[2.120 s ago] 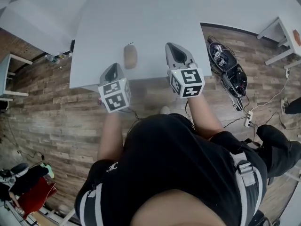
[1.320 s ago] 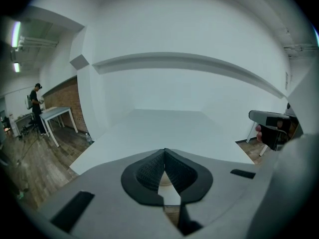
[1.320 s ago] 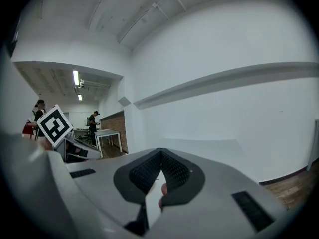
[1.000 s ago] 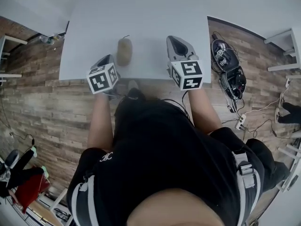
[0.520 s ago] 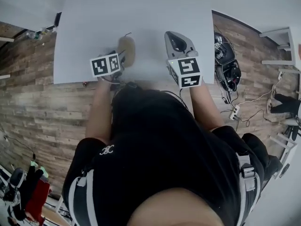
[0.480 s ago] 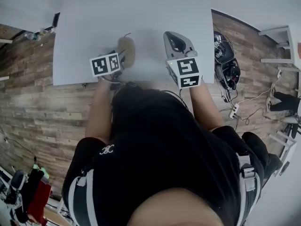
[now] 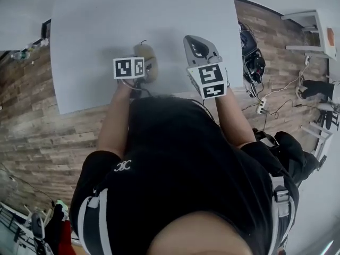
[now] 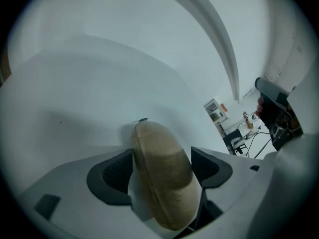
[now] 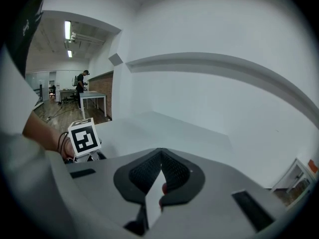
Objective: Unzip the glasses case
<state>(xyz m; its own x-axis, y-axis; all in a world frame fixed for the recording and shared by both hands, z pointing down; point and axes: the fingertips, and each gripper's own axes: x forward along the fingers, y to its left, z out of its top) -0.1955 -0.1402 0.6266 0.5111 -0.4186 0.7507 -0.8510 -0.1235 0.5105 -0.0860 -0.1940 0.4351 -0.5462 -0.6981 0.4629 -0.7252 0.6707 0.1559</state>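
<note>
White table (image 7: pixel 159 15), glasses case (image 8: pixel 159 148) long axis pointing away (pull tab (image 8: pixel 142 119) far end), between just-opened left claw (image 8: pixel 162 171), right claw (image 9: pixel 160 176) closed.

Quick headcount: one tan oval fabric glasses case (image 8: pixel 162 178), one white surface (image 7: pixel 106 25), and two sets of grey plastic tongs. That's the left tongs (image 8: pixel 162 156), jaws just been opening with the case between them, and the right tongs (image 9: pixel 160 177). Two black-and-white marker cubes (image 7: pixel 129 68), one per set. One white power strip (image 7: pixel 260 108) on the wooden floor (image 7: pixel 32 121).
</note>
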